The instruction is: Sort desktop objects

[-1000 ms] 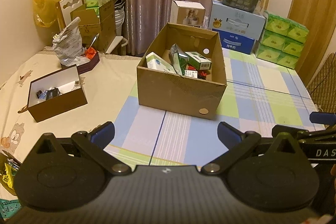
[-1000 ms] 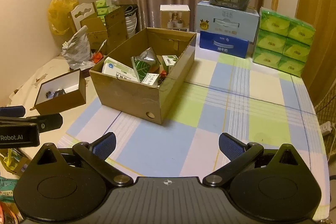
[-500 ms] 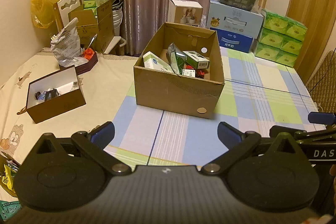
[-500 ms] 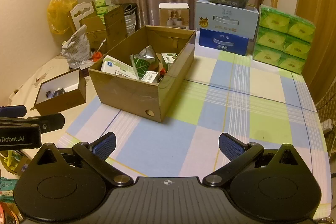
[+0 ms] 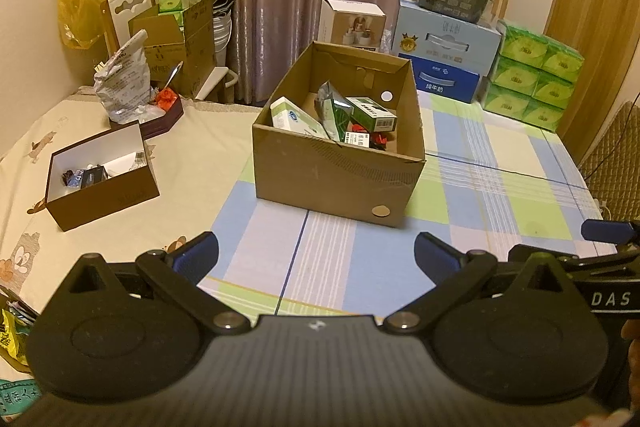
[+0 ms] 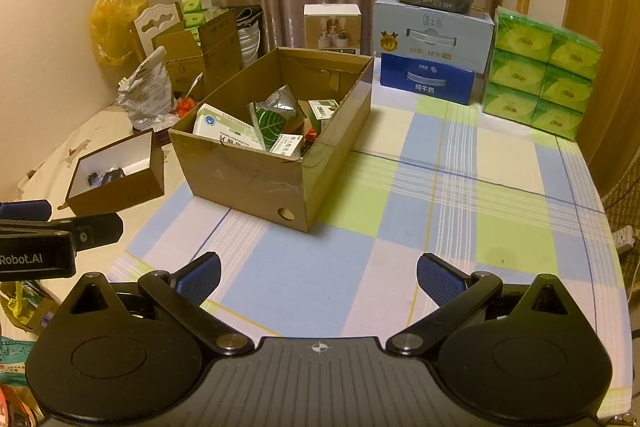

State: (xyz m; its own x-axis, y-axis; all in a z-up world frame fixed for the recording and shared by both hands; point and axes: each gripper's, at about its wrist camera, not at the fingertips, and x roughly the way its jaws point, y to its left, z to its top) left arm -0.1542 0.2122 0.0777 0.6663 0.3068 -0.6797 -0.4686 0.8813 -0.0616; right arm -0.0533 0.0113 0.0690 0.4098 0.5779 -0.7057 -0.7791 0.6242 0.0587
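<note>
Both your grippers, left gripper [image 5: 316,253] & right gripper [image 6: 318,273], hover spread wide, empty, over checked tablecloth [image 6: 460,211].
Open brown cardboard box [image 6: 248,179] w/ packets sits ahead-left; right side clear to table edge.

I see a matt corrugated cardboard box [image 5: 336,179] on the bench's checked woven cloth [image 5: 480,203]; each hand-held gripper looks matt black plastic with ribbed blue pads [image 6: 440,279].
</note>
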